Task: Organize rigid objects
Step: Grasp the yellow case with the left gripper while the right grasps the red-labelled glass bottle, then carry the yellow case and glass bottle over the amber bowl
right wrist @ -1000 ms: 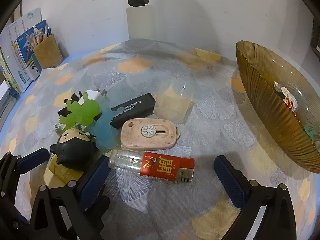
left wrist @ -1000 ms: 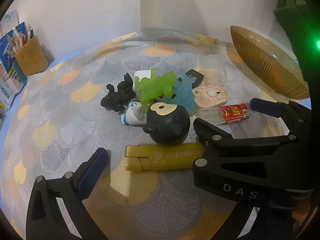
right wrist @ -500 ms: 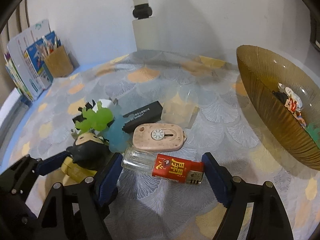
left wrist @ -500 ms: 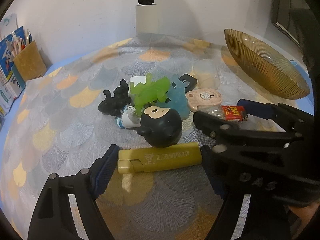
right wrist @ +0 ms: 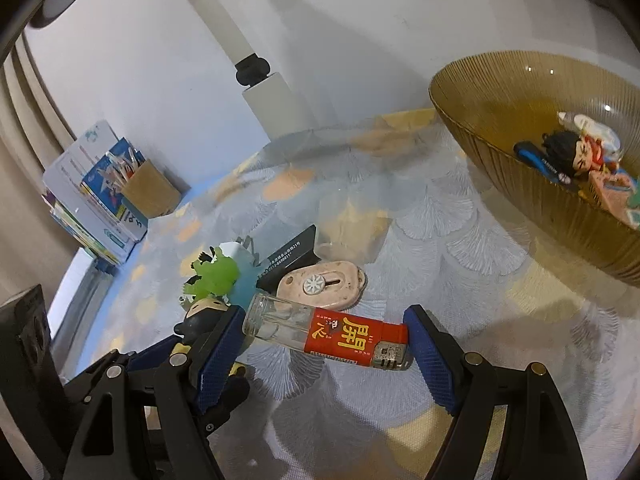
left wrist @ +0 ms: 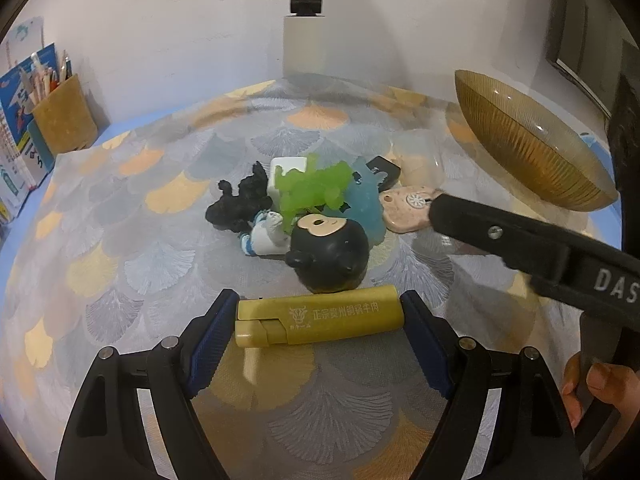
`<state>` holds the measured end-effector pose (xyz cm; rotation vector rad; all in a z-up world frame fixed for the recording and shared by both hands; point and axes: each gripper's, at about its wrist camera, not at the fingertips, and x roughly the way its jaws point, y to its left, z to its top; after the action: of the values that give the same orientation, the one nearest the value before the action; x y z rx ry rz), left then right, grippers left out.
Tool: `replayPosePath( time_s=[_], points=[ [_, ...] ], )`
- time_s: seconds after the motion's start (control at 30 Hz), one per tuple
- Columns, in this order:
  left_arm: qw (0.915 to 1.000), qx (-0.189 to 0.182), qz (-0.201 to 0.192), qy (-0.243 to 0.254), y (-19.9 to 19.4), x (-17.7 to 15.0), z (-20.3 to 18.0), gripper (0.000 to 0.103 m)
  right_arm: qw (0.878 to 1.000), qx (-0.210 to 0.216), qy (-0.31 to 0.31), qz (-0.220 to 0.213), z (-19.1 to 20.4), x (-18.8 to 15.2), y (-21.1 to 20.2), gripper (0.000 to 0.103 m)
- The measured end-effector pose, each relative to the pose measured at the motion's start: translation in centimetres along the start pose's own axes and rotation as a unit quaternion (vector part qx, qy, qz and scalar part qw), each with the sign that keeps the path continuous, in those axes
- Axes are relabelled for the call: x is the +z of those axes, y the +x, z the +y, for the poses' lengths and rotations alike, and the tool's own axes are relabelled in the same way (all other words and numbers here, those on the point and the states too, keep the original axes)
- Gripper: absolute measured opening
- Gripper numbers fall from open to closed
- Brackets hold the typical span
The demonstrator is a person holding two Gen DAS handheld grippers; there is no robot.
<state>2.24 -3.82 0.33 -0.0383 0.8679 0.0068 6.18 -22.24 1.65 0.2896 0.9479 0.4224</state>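
My left gripper (left wrist: 318,328) is shut on a yellow lighter (left wrist: 318,315), its blue pads touching both ends, low over the table. My right gripper (right wrist: 326,338) is shut on a red-and-clear lighter (right wrist: 326,330) and holds it tilted above the table. Behind the yellow lighter lies a pile: a black round-headed figure (left wrist: 330,252), a green toy (left wrist: 314,190), a blue toy (left wrist: 366,204), a black animal toy (left wrist: 240,204), a pink oval case (left wrist: 406,210) and a black card (right wrist: 286,258). An amber glass bowl (right wrist: 500,152) at the right holds several small figures (right wrist: 576,152).
A clear plastic cup (left wrist: 418,158) lies behind the pile. A brown pen holder (left wrist: 64,118) and books (right wrist: 92,216) stand at the far left by the wall. A white post (left wrist: 306,46) stands at the back. The right gripper's arm (left wrist: 532,248) crosses the left wrist view.
Both grippers have closed onto their lighters. The right gripper has lifted the red lighter off the table and tilted. The left gripper has moved forward around the yellow lighter.
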Motion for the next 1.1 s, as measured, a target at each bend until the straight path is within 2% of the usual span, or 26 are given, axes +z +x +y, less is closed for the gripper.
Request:
replayPosePath(
  time_s=[0.23,0.37,0.5,0.83,1.1],
  points=[
    [0.9985,-0.003,-0.050,-0.020,-1.9,-0.3,0.9,0.080,0.999,0.033,-0.007,-0.038,0.4,-0.5,-1.8,0.079],
    [0.9976,-0.022,-0.052,-0.040,-2.3,-0.6,1.4,0.080,0.999,0.042,-0.001,-0.030,0.1,-1.2,-2.3,0.079],
    [0.9967,-0.025,-0.059,-0.049,-3.0,0.1,1.8,0.080,0.998,0.053,-0.009,-0.037,0.5,-1.3,-3.8,0.080],
    [0.9926,-0.042,-0.108,-0.037,-5.3,6.4,0.7,0.080,0.995,0.047,-0.044,-0.080,2.1,4.3,-9.0,0.079],
    [0.9872,-0.084,-0.135,0.006,-5.6,11.5,-4.7,0.080,0.993,0.007,-0.045,-0.112,-0.6,8.2,-12.5,0.080]
  ],
)
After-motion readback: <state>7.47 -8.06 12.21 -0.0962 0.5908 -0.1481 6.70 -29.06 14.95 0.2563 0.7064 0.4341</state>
